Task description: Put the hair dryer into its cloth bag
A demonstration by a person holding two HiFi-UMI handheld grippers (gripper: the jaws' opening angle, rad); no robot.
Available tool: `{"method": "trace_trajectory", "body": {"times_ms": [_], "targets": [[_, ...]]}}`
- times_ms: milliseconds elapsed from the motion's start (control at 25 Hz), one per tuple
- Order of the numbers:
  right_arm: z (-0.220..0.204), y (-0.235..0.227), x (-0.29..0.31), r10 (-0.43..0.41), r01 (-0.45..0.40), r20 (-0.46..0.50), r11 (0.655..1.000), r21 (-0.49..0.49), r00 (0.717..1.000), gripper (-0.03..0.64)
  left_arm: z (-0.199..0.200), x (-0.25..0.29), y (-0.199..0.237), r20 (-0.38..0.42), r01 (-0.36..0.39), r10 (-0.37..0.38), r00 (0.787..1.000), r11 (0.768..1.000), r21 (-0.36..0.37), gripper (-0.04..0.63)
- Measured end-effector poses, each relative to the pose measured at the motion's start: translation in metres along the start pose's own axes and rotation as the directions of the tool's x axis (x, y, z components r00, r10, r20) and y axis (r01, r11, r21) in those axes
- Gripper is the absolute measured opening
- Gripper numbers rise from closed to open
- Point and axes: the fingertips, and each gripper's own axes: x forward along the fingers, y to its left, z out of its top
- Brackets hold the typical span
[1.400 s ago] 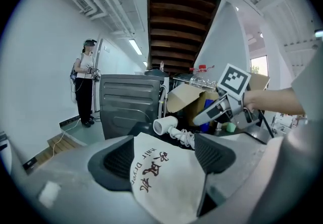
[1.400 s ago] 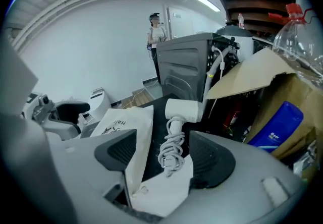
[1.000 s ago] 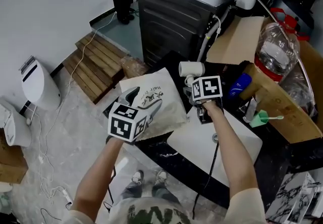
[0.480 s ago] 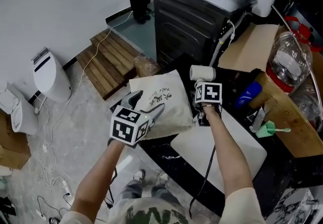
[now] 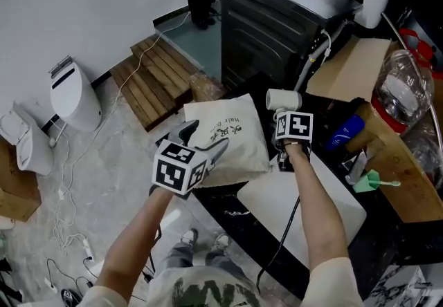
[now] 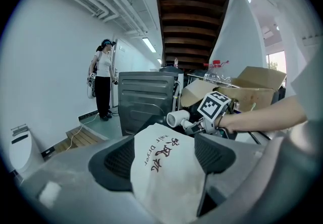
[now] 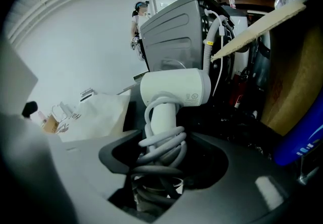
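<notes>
A white hair dryer (image 5: 282, 99) stands on the black counter with its cord wound round its handle (image 7: 162, 134). My right gripper (image 5: 282, 120) reaches down over that handle. Its jaws are closing with the wrapped handle between them (image 7: 164, 156), the pads a little apart from the cord. The cream cloth bag (image 5: 225, 134) with dark lettering lies at the counter's left edge. My left gripper (image 5: 202, 141) is shut on the bag's near edge, and the cloth fills the gap between its pads (image 6: 164, 160). From the left gripper view the dryer (image 6: 177, 117) shows just beyond the bag.
A white board (image 5: 304, 209) lies on the black counter (image 5: 228, 205) under my right arm. Behind stand a dark grey machine (image 5: 277, 15), cardboard (image 5: 349, 67), a blue bottle (image 5: 345, 133) and a clear water jug (image 5: 405, 84). On the floor are wooden pallets (image 5: 156, 81) and a white appliance (image 5: 73, 98). A person (image 6: 103, 79) stands far off.
My right gripper has sunk slightly over the dryer's handle. The left gripper keeps its hold on the bag and has hardly moved.
</notes>
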Motion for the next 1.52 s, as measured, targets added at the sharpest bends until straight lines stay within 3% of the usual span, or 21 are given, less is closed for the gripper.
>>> {"method": "trace_trajectory", "body": {"times_ms": [480, 880, 1120, 1320, 1520], "targets": [[0.0, 0.003, -0.018, 0.083, -0.087, 0.073, 0.995, 0.058, 0.994, 0.235, -0.004, -0.011, 0.005, 0.01, -0.002, 0.002, 1.0, 1.0, -0.002, 0.379], [0.001, 0.021, -0.08, 0.057, -0.066, 0.159, 0.997, 0.049, 0.986, 0.235, -0.006, -0.017, -0.014, -0.006, 0.14, -0.14, 0.99, 0.989, 0.056, 0.379], [-0.008, 0.039, -0.13, 0.01, -0.019, 0.212, 0.999, 0.041, 0.977, 0.235, -0.007, -0.026, -0.036, -0.011, 0.257, -0.258, 0.966, 0.96, 0.107, 0.379], [-0.029, 0.051, -0.164, -0.026, 0.004, 0.248, 0.996, 0.089, 0.968, 0.235, -0.023, -0.036, -0.05, -0.05, 0.331, -0.328, 0.943, 0.928, 0.17, 0.379], [-0.054, 0.06, -0.194, -0.051, 0.014, 0.269, 0.99, 0.138, 0.962, 0.236, -0.036, -0.041, -0.067, -0.102, 0.395, -0.381, 0.919, 0.879, 0.267, 0.379]]}}
